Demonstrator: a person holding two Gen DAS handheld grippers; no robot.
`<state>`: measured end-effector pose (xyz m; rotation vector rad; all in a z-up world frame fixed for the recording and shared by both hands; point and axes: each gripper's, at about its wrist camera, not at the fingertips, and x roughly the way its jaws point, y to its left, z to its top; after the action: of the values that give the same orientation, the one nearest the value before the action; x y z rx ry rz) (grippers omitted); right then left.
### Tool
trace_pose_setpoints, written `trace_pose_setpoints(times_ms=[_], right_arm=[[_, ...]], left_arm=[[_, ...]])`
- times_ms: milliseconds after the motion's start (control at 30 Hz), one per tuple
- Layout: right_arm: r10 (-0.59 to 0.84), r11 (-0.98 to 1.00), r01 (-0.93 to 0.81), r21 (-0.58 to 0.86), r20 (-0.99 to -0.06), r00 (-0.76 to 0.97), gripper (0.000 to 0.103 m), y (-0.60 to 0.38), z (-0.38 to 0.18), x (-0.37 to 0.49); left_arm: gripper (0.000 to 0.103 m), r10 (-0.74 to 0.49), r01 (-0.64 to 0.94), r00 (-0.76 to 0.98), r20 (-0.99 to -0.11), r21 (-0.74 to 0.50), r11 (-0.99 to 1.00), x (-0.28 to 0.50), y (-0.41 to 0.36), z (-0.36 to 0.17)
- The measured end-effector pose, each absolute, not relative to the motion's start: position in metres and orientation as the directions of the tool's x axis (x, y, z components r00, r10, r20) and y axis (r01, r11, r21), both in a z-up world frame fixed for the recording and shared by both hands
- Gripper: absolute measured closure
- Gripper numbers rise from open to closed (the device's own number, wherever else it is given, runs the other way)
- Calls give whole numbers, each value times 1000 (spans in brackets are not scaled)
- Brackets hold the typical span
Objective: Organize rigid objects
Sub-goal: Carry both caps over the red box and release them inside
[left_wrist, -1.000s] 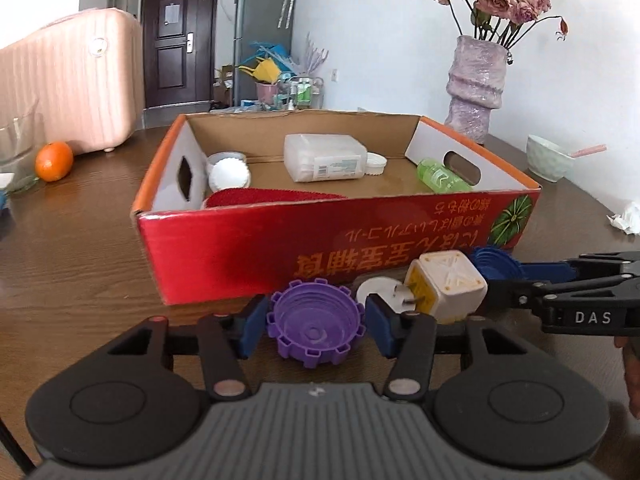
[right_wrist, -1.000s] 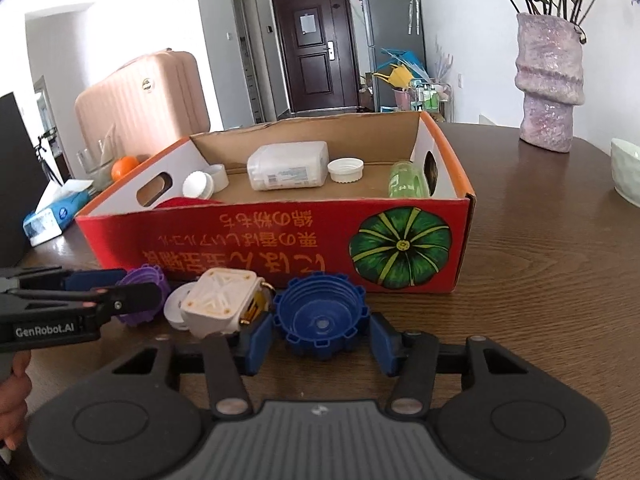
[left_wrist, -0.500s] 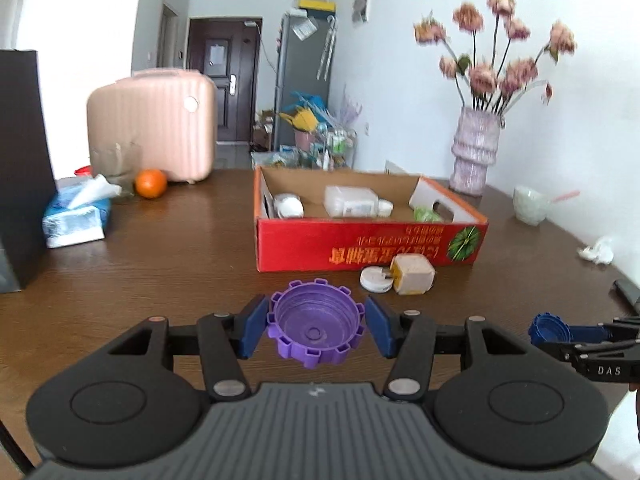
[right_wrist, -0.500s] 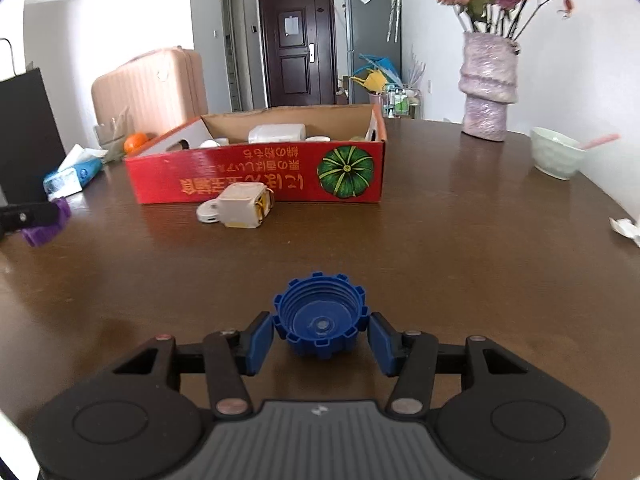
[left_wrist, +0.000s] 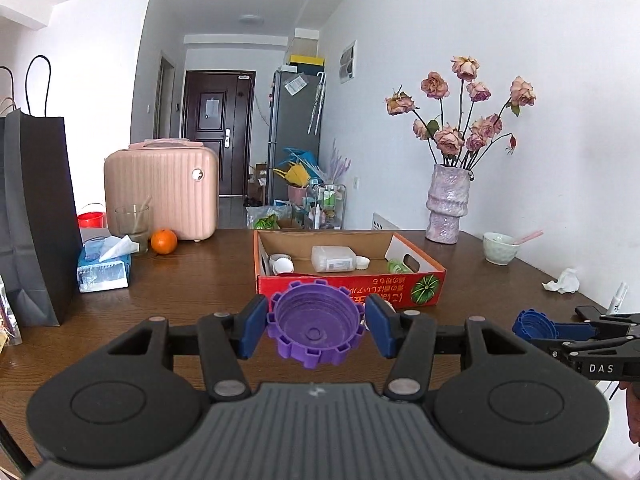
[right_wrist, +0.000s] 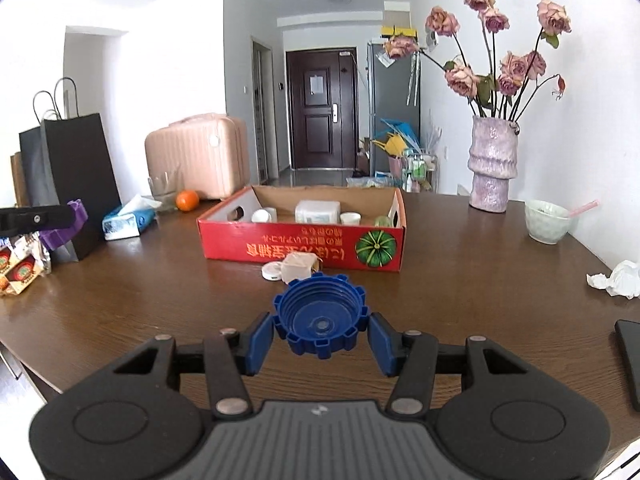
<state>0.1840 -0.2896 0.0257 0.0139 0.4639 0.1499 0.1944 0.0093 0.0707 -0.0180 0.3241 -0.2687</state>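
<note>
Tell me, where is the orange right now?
The orange sits on the table's far left side in both wrist views, just in front of the pink suitcase, between the drinking glass and the suitcase's corner, well left of the red box.

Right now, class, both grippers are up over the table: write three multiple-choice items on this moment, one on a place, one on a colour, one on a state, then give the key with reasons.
1. Where does the beige cube-shaped plug lie?
A. inside the box
B. on the table against the box's front wall
C. beside the vase

2. What colour is the cap in the right gripper?
A. blue
B. purple
C. white

3. How is the left gripper?
A. open and empty
B. shut on the purple cap
C. shut on the orange

Key: 1 B, the plug sits outside the red box. 2 A, the right gripper clamps the blue cap. 3 B, the left gripper has both pads pressed on the purple cap.
</note>
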Motion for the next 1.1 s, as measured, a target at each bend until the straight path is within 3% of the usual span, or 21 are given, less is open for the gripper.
trace_pose_setpoints(times_ms=[333,467,633,833,933,1100], right_arm=[[133,991,-121,56,-399,907,52,-297,37,210],[154,988,-133,83,-373,915,52,-304,50,255],[192,981,-160,114,-389,901,52,-313,69,336],[273,954,-168,249,-484,831,52,-332,75,460],[256,961,-150,231,-541,802,52,-330,68,519],[198,976,-80,201,-677,709,52,-325,28,612]], left_arm=[[49,-289,292,900,-327,-42,955,236,-4,71],[49,-383,363,859,-339,-125,923,293,3,90],[49,-402,380,840,-364,-134,915,376,-6,111],[49,-390,364,780,-489,-153,919,498,-34,101],[49,-414,352,704,-577,-223,909,568,-45,77],[48,-332,269,660,-674,-200,942,654,-58,34]])
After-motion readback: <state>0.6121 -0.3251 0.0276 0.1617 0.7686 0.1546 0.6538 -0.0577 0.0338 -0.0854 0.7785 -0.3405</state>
